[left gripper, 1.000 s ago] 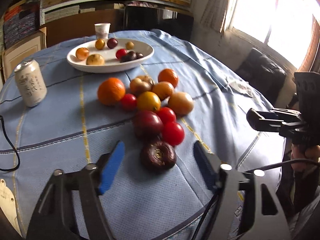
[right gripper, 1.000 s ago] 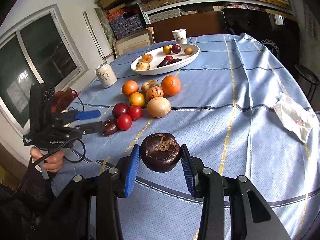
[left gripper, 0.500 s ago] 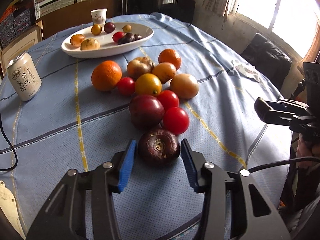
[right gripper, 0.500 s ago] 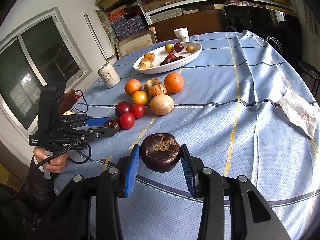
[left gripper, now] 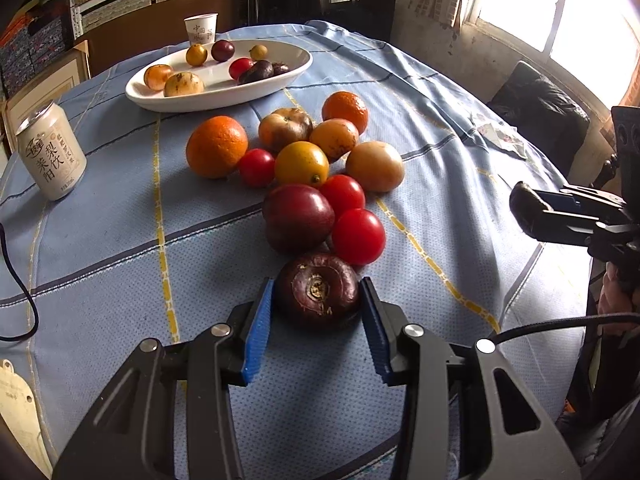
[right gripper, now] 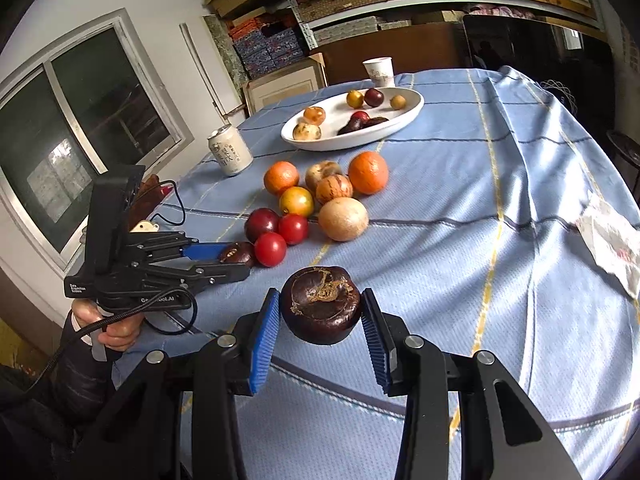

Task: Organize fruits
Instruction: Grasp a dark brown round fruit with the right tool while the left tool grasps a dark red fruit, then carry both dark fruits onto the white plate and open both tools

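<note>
The left gripper (left gripper: pixel 318 322) jaws have just been closing on a dark fruit (left gripper: pixel 318 290) resting on the bench (left gripper: pixel 120 248), while the right gripper (right gripper: pixel 320 330) is holding another dark fruit (right gripper: pixel 320 309) aloft, probably both heading for the white dish (right gripper: pixel 400 114).

Can (left gripper: pixel 51 152) label too small to read, cable (left gripper: pixel 18 276) cut off left, person's sleeve (right gripper: pixel 76 364) mostly out of frame

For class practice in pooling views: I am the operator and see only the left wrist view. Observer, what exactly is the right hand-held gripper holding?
Observer: The right hand-held gripper is shut on a dark fruit with a dried stem on top.
Operator: What is beyond the can?
Observer: Past the can there is a dark window.
</note>
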`<state>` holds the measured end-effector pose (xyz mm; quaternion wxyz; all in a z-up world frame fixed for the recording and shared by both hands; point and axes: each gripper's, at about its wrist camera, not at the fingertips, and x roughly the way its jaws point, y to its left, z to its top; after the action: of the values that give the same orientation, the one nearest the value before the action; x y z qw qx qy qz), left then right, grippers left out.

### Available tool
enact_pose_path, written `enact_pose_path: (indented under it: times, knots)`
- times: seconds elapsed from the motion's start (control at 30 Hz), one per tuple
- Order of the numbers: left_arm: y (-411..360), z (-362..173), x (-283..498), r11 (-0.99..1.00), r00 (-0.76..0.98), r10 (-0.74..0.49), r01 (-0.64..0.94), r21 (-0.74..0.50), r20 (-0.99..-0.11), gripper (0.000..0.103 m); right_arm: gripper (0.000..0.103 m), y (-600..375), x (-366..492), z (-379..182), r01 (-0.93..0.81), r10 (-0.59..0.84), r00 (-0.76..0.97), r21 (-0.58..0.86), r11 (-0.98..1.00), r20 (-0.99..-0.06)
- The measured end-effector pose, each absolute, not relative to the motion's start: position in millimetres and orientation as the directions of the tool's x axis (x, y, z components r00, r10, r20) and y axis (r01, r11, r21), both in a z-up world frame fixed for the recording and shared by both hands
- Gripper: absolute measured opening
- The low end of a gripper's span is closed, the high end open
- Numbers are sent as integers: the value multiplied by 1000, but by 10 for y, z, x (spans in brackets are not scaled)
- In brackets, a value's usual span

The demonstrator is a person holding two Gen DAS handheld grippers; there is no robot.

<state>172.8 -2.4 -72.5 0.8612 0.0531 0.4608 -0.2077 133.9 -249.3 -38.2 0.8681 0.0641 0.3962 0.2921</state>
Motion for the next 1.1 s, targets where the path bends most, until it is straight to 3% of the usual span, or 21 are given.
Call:
enact_pose_path:
  times: [0.3, 0.43, 0.6, 0.7, 0.8, 1.0, 1.07, 1.1]
  knots:
    - [186, -388, 1786, 897, 512, -384, 405, -178, -769, 42, 41, -2311, 1600, -196, -501, 561, 500, 308, 809, -660]
    - [375, 70, 2128, 901, 563, -406, 377, -215, -720, 42, 41, -2204, 1995, 45, -523, 597, 510, 328, 787, -619]
    - [459, 428, 2892, 937, 626, -339, 292, -193, -702, 42, 41, -2013, 2797, 192, -497, 613, 538, 370, 785, -578]
    - [468, 386, 3416, 946, 610, -321, 232, -224, -724, 42, 41, -1879, 3223, 150, -488, 587, 560, 340, 804, -585]
    - [411, 229, 3864, 967, 593, -251, 177, -181, -765, 42, 42, -1787, 3631, -3, -459, 586, 536, 373, 806, -607]
    - [387, -80, 4254, 978, 548, -207, 133, -160, -810, 42, 43, -1635, 3998, -224, -445, 558, 516, 353, 823, -650]
    - [401, -133, 4306, 978, 537, -210, 122, -171, -817, 49, 47, -1607, 4026, -245, -455, 565, 514, 353, 818, -646]
    - [406, -131, 4302, 979, 539, -205, 116, -169, -817, 70, 51, -1606, 4021, -239, -459, 570, 514, 356, 814, -641]
